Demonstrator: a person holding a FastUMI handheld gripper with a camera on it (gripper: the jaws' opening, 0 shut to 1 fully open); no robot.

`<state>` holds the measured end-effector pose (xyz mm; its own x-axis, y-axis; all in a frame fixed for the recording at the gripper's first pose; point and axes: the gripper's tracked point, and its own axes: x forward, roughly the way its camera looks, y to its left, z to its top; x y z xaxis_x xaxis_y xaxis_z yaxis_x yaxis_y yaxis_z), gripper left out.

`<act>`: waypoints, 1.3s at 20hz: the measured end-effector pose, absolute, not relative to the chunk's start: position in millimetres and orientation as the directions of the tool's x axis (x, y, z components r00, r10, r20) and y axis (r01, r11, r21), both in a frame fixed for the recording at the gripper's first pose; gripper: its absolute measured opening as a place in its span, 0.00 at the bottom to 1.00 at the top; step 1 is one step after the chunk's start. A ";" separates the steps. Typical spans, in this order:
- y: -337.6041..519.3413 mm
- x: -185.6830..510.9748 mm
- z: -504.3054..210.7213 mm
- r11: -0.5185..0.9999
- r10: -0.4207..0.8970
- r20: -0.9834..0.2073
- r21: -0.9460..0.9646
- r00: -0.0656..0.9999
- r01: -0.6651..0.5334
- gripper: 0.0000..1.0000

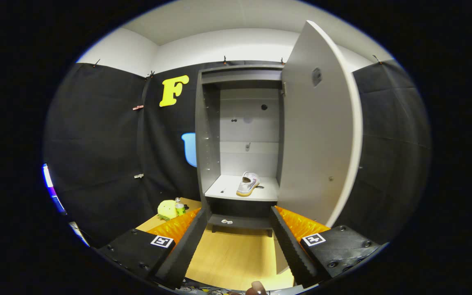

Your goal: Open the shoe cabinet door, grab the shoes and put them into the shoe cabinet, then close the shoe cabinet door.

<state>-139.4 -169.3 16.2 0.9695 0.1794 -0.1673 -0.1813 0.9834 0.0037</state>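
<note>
Ahead, cabinet door (pixel 320 123) open, shoe (pixel 247 184) on shelf; tongs (pixel 238 241) apart (empty); bottle (pixel 180 207) left.

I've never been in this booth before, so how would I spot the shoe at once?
Find the tall grey shoe cabinet against the black wall, its door swung open to the right. On its shelf, well beyond the open, empty fingers of the tool, lies one pale shoe with a tan sole. Nothing else on that shelf comes near its size.

Riding on the gripper (pixel 236 229), looking level toward twelve o'clock into the open shoe cabinet (pixel 242 139), standing near.
</note>
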 end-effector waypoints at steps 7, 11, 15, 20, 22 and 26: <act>-268.1 -147.7 24.7 0.999 -0.038 -0.143 -0.006 0.989 0.038 0.98; -318.7 -145.5 25.8 0.988 -0.153 -0.126 0.001 0.980 0.155 0.98; -349.8 -129.6 16.3 0.978 -0.206 -0.153 0.012 0.967 0.211 0.98; -355.6 -106.7 3.8 0.984 -0.175 -0.186 0.001 0.967 0.178 0.97; -354.2 -100.5 2.3 0.985 -0.172 -0.185 -0.014 0.968 0.172 0.96; -345.5 -100.4 3.7 0.986 -0.169 -0.165 -0.023 0.972 0.168 0.96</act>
<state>-100.4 -345.5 3.7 0.9717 -0.1694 -0.1646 0.1679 0.9855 -0.0232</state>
